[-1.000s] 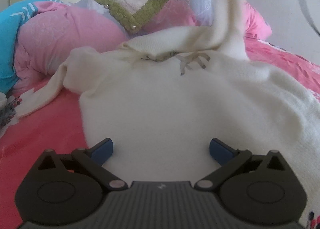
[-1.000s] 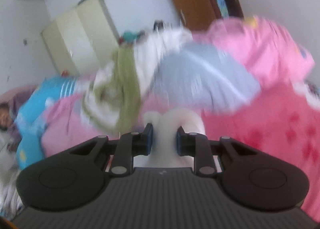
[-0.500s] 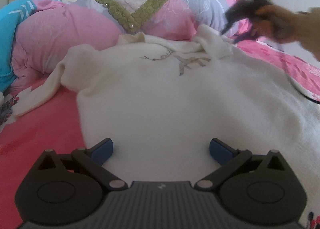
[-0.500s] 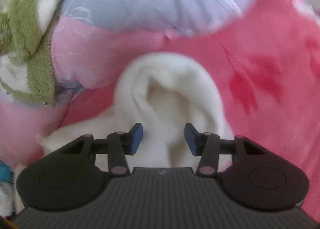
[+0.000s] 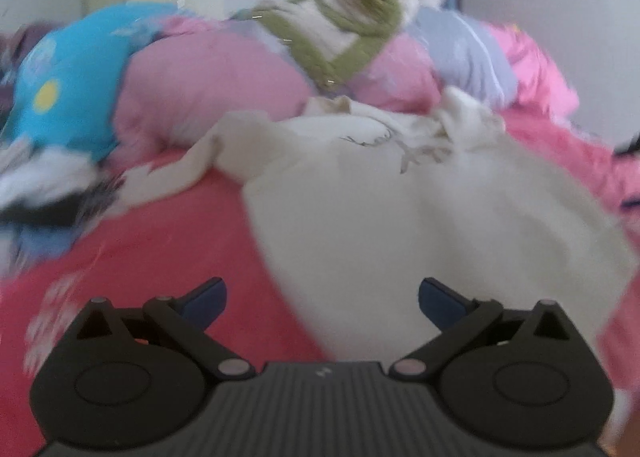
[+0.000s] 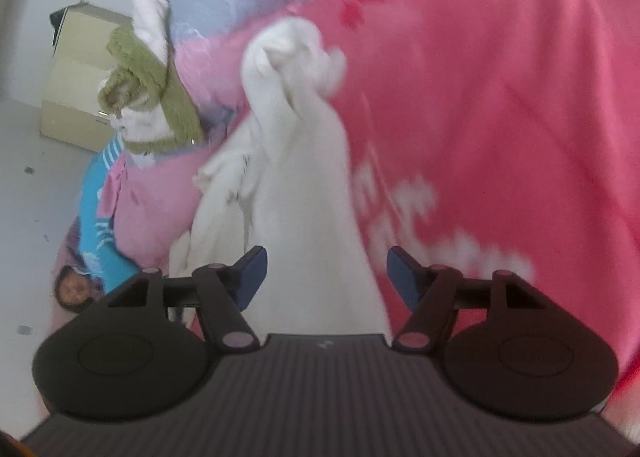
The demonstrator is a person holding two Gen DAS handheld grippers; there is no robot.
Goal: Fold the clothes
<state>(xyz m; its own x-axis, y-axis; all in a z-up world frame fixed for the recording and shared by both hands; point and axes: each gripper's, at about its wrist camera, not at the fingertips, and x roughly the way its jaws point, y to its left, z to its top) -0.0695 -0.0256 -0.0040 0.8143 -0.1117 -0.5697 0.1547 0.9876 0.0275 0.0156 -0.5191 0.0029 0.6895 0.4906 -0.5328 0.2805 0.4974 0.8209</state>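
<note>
A cream knitted sweater (image 5: 400,209) lies spread on the pink-red bed sheet (image 5: 160,249), its collar at the far end and one sleeve (image 5: 168,173) trailing to the left. My left gripper (image 5: 322,301) hangs open over the sweater's near left edge with nothing between its fingers. The right wrist view is tilted and blurred; the sweater (image 6: 296,185) runs away from my right gripper (image 6: 323,271), with a bunched sleeve end (image 6: 292,53) lying at the far end. That gripper is open and holds nothing.
Pink and lilac quilts (image 5: 208,97) are piled behind the sweater, with a cream and green knit garment (image 5: 340,37) on top and a blue pillow (image 5: 68,85) at the left. More clothes (image 5: 44,185) lie at the left edge. A pale cabinet (image 6: 76,77) stands by the wall.
My right gripper let go of the sleeve, opened wide and drew back from it, tilting. The sleeve now lies bunched by the collar. My left gripper pulled back and shifted left.
</note>
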